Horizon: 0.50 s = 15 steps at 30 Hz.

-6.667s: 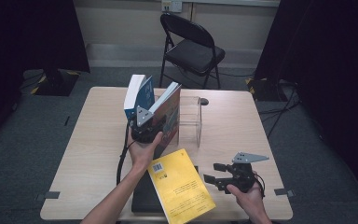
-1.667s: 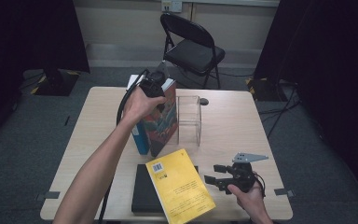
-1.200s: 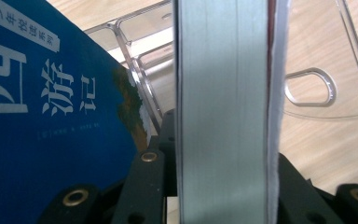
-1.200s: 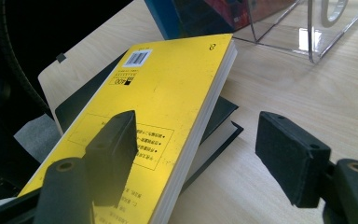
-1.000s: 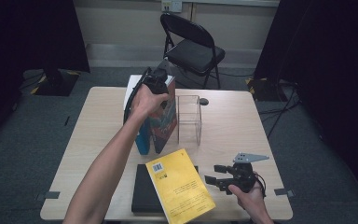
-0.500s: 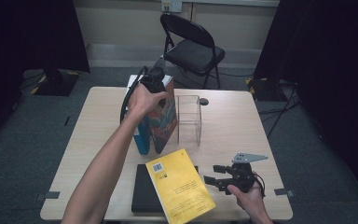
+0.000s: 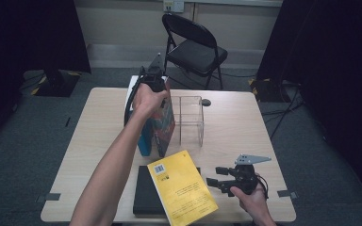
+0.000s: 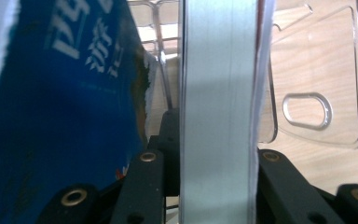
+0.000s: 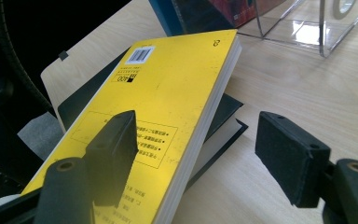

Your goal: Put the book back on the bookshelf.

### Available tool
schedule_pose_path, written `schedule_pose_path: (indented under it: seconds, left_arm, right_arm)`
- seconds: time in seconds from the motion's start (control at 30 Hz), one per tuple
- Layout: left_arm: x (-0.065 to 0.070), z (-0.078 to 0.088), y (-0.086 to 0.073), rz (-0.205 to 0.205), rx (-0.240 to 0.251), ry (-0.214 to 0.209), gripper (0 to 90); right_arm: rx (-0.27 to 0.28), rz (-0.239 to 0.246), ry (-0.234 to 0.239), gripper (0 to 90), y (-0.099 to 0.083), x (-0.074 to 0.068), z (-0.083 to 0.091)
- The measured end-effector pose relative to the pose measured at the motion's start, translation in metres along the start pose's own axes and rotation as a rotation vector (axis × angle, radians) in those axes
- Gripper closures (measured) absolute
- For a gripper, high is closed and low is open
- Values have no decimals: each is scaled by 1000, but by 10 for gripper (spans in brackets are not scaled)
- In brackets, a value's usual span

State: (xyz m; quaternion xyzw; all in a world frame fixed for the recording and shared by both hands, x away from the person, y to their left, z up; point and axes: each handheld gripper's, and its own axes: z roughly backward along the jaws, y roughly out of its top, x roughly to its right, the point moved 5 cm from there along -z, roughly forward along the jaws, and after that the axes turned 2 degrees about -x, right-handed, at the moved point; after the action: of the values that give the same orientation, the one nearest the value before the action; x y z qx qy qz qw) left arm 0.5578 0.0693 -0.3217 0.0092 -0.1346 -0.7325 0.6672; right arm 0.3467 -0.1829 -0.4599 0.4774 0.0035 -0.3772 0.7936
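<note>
Meanwhile, your left hand-held gripper [image 7: 152, 81] is clamped on the top edge of an upright, glossy-covered book [image 7: 166, 123], which stands with a blue book [image 7: 144, 141] beside the clear acrylic rack [image 7: 191, 120] near the desk's [image 7: 235, 127] far edge. Your right hand-held gripper [image 7: 213, 181] rests wide open and empty by the near right corner, beside a matte yellow paperback [image 7: 181, 187] lying askew on a black book [image 7: 143, 195]. Bare wood lies open to the right. Compared with seconds ago, the held book has gone from mid-air to the rack.
</note>
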Motion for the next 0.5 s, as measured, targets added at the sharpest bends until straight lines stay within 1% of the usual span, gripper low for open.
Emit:
schedule_pose_path:
  seconds: [0.07, 0.1, 0.13, 0.17, 0.2, 0.27, 0.3, 0.4, 0.43, 0.5]
  left_arm:
    - [-1, 2, 0, 7, 8, 4, 734]
    - [0, 2, 0, 27, 14, -2, 733]
    - [-1, 3, 0, 31, 28, -6, 731]
    - [-2, 3, 0, 34, 25, -7, 730]
    - [-2, 3, 0, 56, 31, -18, 729]
    - [-3, 4, 0, 42, 37, -16, 725]
    - [-2, 5, 0, 47, 50, -13, 722]
    - [0, 6, 0, 22, 69, -13, 709]
    - [1, 6, 0, 21, 70, -14, 707]
    - [1, 8, -1, 11, 80, -43, 662]
  right_arm:
    - [-1, 3, 1, 291, 0, -1, -1]
    - [0, 2, 2, 291, 0, -1, -1]
    - [-1, 3, 2, 291, 0, -1, -1]
    - [-2, 2, 2, 291, 0, -1, -1]
    - [-1, 1, 1, 291, 0, -1, -1]
    - [-2, -1, 1, 291, -1, -1, 0]
    - [-4, 1, 0, 291, -1, 0, -1]
    - [-8, 2, 0, 291, -1, -1, -2]
    - [-8, 5, 1, 291, -1, -1, -2]
    - [-8, 8, 1, 291, -1, -2, -2]
